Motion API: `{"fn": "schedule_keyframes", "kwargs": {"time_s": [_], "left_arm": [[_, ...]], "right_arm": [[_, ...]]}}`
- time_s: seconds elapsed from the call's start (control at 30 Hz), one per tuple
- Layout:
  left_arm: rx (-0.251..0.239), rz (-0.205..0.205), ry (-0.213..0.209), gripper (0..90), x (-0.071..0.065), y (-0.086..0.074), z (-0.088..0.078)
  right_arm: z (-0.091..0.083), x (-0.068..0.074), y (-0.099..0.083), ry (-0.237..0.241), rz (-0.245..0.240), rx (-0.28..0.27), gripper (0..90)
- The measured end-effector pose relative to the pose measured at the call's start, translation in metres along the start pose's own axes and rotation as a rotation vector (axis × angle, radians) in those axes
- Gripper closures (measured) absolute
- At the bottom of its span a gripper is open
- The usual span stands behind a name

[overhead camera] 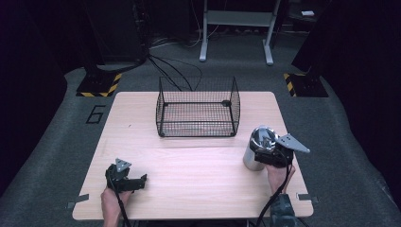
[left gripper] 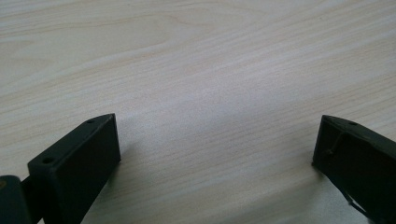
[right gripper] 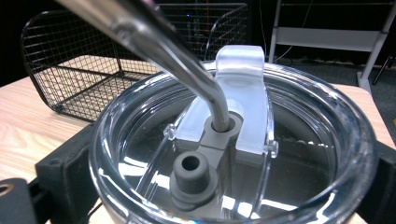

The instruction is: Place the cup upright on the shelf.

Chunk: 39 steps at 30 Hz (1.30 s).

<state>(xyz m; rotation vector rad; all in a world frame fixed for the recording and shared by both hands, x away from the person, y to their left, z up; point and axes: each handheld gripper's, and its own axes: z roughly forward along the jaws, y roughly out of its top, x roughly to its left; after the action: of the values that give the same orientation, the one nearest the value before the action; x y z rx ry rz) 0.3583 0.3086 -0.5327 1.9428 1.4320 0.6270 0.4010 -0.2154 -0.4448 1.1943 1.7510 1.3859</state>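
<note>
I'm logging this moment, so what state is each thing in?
Tumbler: upright on the table, lid on, gripped.
Lid: clear, seated on the tumbler.
Straw: metal, bent, pushed through the lid's hole.
Basket: upright, empty, open at the top.
Right gripper: shut on the tumbler.
Left gripper: open, low over bare table.

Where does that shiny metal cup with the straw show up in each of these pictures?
High view: the metal cup stands at the table's right side, held by the right tool.
Right gripper view: seen close from above, its clear lid and bent metal straw fill the middle.
Left gripper view: bare wooden table between the jaws, no cup.
Shared landmark: the black wire basket, behind the cup.
</note>
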Motion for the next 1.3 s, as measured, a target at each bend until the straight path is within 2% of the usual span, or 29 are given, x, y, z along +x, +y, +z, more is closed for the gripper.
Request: {"fn": "schedule_keyframes", "kwargs": {"time_s": [0.6,1.03,1.3], "left_arm": [[0.007,0.005,-0.003,0.4,0.000,0.000,-0.001],[0.005,0.002,-0.003,0.4,0.000,0.000,0.000],[0.005,0.002,-0.003,0.4,0.000,0.000,0.000]], "right_arm": [[0.002,0.011,0.014,0.032,-0.025,0.008,2.6],[0.010,0.024,0.027,0.084,-0.041,0.012,2.6],[0.017,0.035,0.036,0.123,-0.066,0.021,2.7]]}}
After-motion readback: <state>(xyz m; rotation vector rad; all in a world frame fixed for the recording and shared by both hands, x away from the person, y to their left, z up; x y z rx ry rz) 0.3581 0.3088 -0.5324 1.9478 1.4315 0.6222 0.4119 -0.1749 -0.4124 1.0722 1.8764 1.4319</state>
